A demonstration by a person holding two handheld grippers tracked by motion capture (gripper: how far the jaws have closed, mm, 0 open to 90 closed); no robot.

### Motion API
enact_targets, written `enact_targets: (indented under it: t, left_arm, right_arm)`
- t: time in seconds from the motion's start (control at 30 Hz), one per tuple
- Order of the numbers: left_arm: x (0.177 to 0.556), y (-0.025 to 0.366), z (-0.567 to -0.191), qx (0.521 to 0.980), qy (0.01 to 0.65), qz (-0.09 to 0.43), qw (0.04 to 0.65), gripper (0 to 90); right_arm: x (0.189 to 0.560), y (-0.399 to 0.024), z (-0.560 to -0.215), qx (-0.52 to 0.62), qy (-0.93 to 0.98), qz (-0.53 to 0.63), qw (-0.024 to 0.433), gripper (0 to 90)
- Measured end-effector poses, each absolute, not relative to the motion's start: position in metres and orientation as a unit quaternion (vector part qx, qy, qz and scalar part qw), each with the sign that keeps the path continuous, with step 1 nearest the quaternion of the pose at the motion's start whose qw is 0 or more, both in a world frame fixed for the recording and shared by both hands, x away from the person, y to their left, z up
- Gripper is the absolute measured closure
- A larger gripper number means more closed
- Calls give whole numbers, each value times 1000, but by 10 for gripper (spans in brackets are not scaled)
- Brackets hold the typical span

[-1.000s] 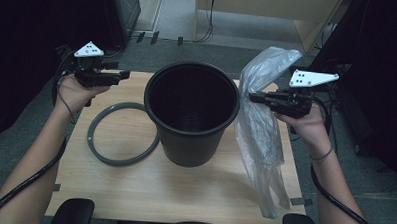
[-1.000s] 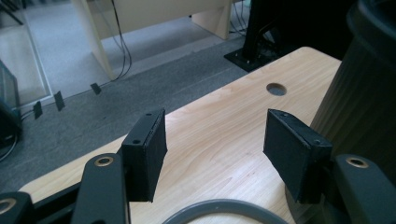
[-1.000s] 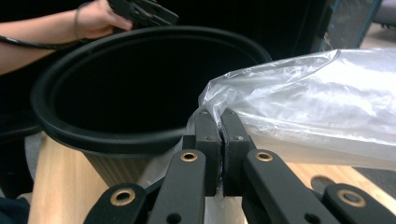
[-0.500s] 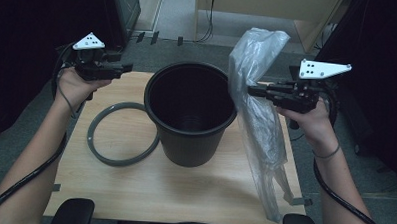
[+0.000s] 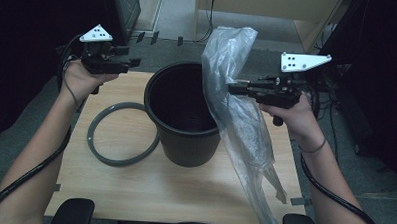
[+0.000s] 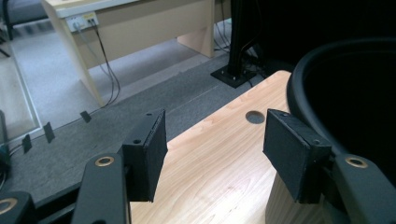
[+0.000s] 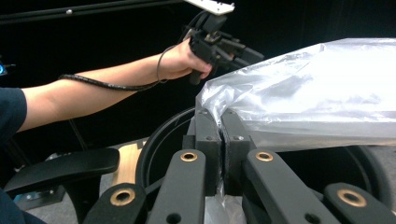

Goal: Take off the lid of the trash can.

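Observation:
A black plastic bin (image 5: 184,114) stands upright on the wooden table (image 5: 149,183); its rim (image 6: 336,79) is at the right of the left gripper view. My right gripper (image 5: 233,88) is shut on a clear plastic bag (image 5: 236,113), which hangs from above the bin's right rim down to the table's front edge. In the right gripper view the bag (image 7: 317,98) billows out past the closed jaws (image 7: 222,140). My left gripper (image 5: 133,63) is held in the air left of the bin, open, with nothing between its pads (image 6: 149,154).
A grey ring (image 5: 120,134) lies flat on the table left of the bin. A round hole (image 6: 255,117) is in the tabletop near the far edge. A desk (image 6: 140,23) with cables stands beyond on grey carpet. Black chair arms (image 5: 73,210) flank the near edge.
Both hands have risen. The right gripper lifted the bag higher and carried it left, so it now hangs over the bin's right rim. The left gripper rose and stayed open.

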State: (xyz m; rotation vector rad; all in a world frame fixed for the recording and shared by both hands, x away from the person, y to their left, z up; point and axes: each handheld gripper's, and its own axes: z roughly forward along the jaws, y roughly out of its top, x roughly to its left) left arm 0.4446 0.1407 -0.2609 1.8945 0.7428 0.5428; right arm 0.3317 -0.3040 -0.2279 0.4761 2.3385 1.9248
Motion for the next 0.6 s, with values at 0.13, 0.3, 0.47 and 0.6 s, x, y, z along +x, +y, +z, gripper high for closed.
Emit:
enact_targets:
  t: [0.13,0.3,0.47,0.6]
  left_arm:
    - [445,132,-258,784,299,221,496,387]
    - [445,122,-255,790,286,219,495,386]
    - [444,113,-248,790,276,216,503,386]
    - [442,104,-243,795,265,214,503,388]
  right_arm:
    - [336,-292,-232,150,762,629,23,891]
    - [339,-276,-239,139,767,626,6,891]
    - [342,-264,-245,131,774,620,-1,890]
    - [345,-256,-248,128,777,616,-7,890]
